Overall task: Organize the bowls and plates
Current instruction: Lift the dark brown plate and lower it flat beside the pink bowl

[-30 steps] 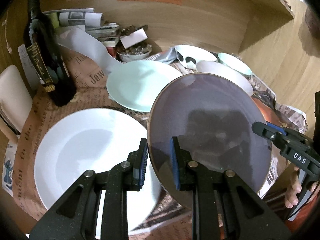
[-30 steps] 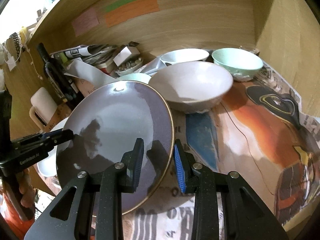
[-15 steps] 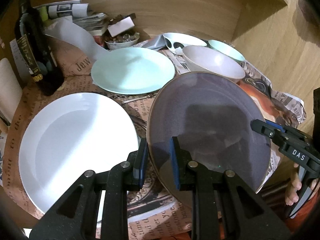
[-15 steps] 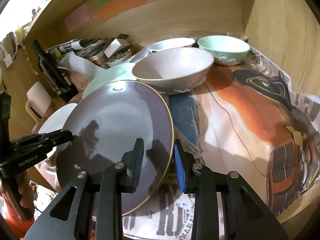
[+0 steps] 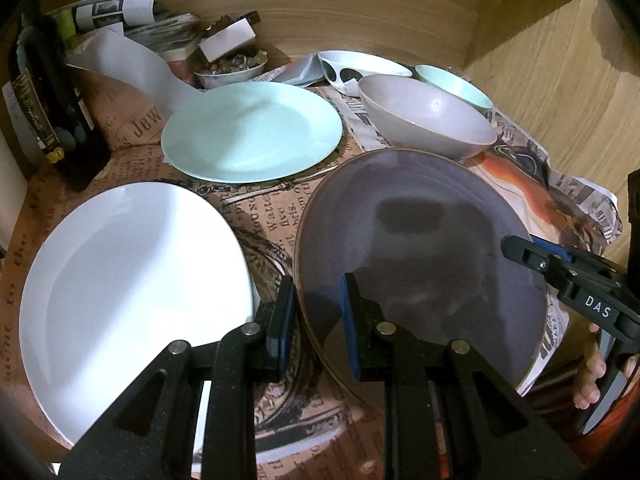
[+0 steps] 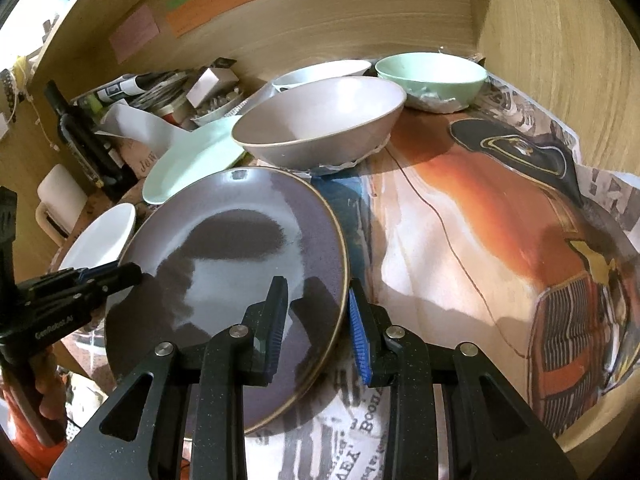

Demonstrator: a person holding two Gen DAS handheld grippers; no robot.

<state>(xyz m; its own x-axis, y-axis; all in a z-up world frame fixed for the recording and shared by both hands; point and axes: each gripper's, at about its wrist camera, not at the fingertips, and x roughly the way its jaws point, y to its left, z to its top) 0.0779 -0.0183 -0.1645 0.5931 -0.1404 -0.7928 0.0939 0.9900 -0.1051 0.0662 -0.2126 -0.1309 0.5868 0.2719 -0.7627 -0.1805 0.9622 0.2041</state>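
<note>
So compared to a second ago the purple plate (image 5: 420, 248) has come down closer to the table; the white plate (image 5: 132, 288) and the mint plate (image 5: 252, 132) now show more fully in the left view, and the pinkish bowl (image 6: 320, 120) sits higher in the right view. Grip looks unchanged.

Both grippers are clamped on that one plate: the left gripper (image 5: 316, 316) pinches its left rim, the right gripper (image 6: 316, 320) pinches the right rim, pads on either side of the edge. A person's hand (image 5: 592, 376) shows behind the right one.

The plate is face up and tilted a bit, far edge pointing toward the pinkish bowl. It's round, so no real long axis, just the line between the two grips running side to side.

Room-wise: the white plate is just beside its left edge with a strip of newspaper (image 5: 264, 216) between them, the mint plate is near the far left, and the bowl is right behind the far rim. A mint bowl (image 6: 432, 76) and a white bowl (image 6: 320, 72) sit further back by the wooden wall (image 6: 560, 80). The right side over the orange poster (image 6: 480, 208) is the open stretch.
</note>
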